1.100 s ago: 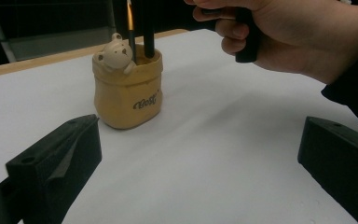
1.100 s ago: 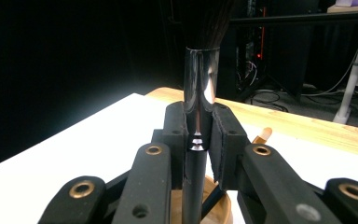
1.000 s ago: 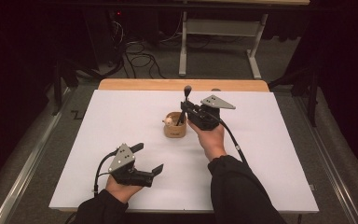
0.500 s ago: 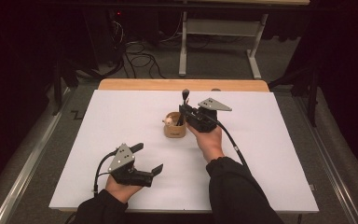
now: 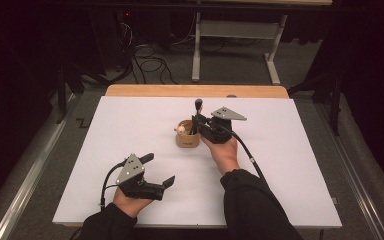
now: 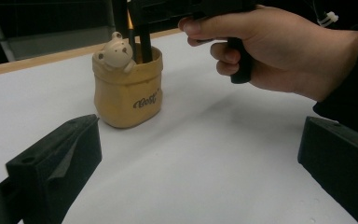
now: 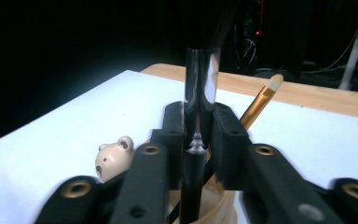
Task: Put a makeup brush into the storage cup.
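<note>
White bench [image 5: 130,125] is carrying everything. Near the person, the left claw [image 5: 160,170] is resting released, holding nothing. Farther, the right claw [image 5: 196,121] has just been opening around the black brush [image 7: 200,93] standing in the tan cup [image 6: 128,88].

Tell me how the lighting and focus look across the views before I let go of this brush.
High view: white table bright, surroundings nearly black. Left gripper view: holder fairly sharp, near jaws soft. Right gripper view: brush ferrule glares, its bristle tip lost against the dark, right gripper jaws slightly blurred.
</note>
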The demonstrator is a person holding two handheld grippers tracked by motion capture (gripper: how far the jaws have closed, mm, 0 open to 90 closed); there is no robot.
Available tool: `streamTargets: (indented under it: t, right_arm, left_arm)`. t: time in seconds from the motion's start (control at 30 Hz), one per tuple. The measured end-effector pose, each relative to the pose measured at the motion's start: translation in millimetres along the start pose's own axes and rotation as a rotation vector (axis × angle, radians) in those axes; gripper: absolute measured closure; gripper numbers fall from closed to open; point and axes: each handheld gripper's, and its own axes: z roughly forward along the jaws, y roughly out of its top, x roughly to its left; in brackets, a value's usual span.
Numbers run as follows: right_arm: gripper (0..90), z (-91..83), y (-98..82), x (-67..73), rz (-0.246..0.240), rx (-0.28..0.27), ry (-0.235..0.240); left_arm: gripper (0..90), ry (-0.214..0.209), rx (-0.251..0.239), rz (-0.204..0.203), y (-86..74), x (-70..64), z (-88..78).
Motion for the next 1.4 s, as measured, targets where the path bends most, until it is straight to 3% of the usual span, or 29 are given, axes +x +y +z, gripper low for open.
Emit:
streamTargets:
  t: [0.13, 0.23, 0.83, 1.13, 1.4]
  right_arm:
    - [43.3, -1.4, 0.8, -2.9, 0.023, 0.014, 0.003]
    - [38.3, -1.9, 0.0, -4.1, 0.029, 0.024, 0.007]
    - [35.4, -4.7, 0.5, -2.9, 0.013, 0.024, 0.018]
    - [21.8, -11.5, -1.5, -1.2, -0.004, 0.056, 0.027]
    - [10.8, -24.1, -5.6, -0.7, -0.017, 0.052, 0.019]
  left_arm:
    - [0.2, -0.002, 0.0, -0.001, 0.0, 0.2, 0.2]
    - [0.2, -0.001, -0.001, 0.0, 0.0, 0.1, 0.2]
    - [0.2, 0.0, -0.001, 0.001, 0.2, 0.1, -0.1]
    - [0.2, 0.004, 0.0, -0.006, 0.1, 1.4, -0.2]
    - [0.2, 0.003, 0.007, 0.001, 0.0, 0.6, 0.5]
